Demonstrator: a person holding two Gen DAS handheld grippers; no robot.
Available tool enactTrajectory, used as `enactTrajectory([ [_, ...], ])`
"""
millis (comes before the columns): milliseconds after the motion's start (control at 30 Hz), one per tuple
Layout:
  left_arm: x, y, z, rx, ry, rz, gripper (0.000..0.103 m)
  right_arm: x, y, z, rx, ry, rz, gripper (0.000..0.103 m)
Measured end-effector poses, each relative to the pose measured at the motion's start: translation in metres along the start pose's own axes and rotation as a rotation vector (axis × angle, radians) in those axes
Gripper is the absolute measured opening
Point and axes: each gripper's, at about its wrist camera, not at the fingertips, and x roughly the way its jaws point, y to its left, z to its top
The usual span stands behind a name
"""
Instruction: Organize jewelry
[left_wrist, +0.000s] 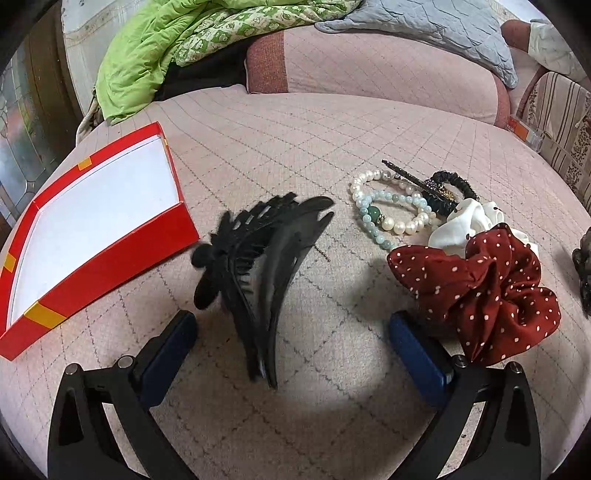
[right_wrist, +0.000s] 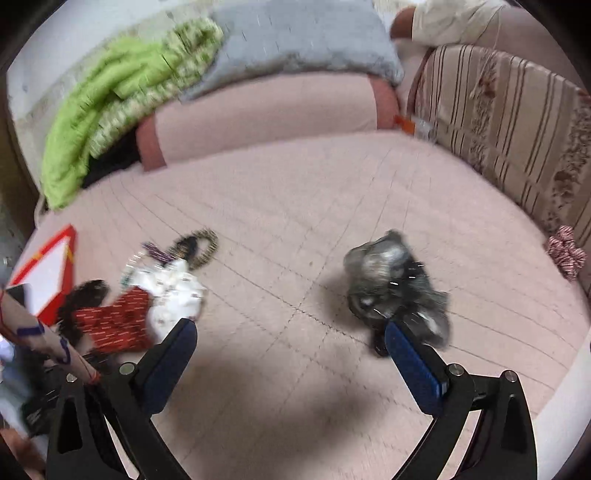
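Note:
A large black hair claw (left_wrist: 258, 266) lies on the pink quilted bed between the fingers of my open left gripper (left_wrist: 291, 328), a little ahead of the tips. An open red box with a white inside (left_wrist: 92, 221) sits to its left. Pearl and green bead bracelets (left_wrist: 388, 210), a black clip (left_wrist: 417, 184), a white scrunchie (left_wrist: 469, 225) and a red dotted scrunchie (left_wrist: 480, 291) lie to the right. My right gripper (right_wrist: 290, 330) is open and empty. A grey fluffy hair piece (right_wrist: 395, 291) lies by its right fingertip. The view is blurred.
A pink bolster (left_wrist: 369, 62), green blanket (left_wrist: 155, 48) and grey pillow (left_wrist: 436, 26) lie at the back. A striped cushion (right_wrist: 509, 129) borders the right, with a striped scrunchie (right_wrist: 565, 251) against it. A person's arm (right_wrist: 33, 325) is at the left in the right wrist view.

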Motion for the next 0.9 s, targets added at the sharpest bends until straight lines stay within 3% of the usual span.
enactTrajectory([
  [100,0.000,-0.005,0.006,0.006,0.007,0.012,0.103,-0.028,0.007,-0.008,-0.047,-0.075,0.012,0.103],
  [200,-0.001,0.001,0.006,-0.002,0.018,-0.027,0.103,-0.045,0.009,-0.019,-0.073,-0.110,0.028,0.103],
  [333,-0.041,-0.005,-0.005,0.058,-0.138,0.045,0.103,-0.051,0.005,-0.025,-0.024,-0.108,0.072,0.103],
  [533,-0.113,0.001,-0.031,0.044,-0.296,0.012,0.103,-0.055,0.008,-0.031,-0.019,-0.114,0.077,0.103],
  [900,-0.141,0.035,-0.046,-0.009,-0.348,0.075,0.103,-0.059,0.024,-0.034,-0.037,-0.128,0.095,0.103],
])
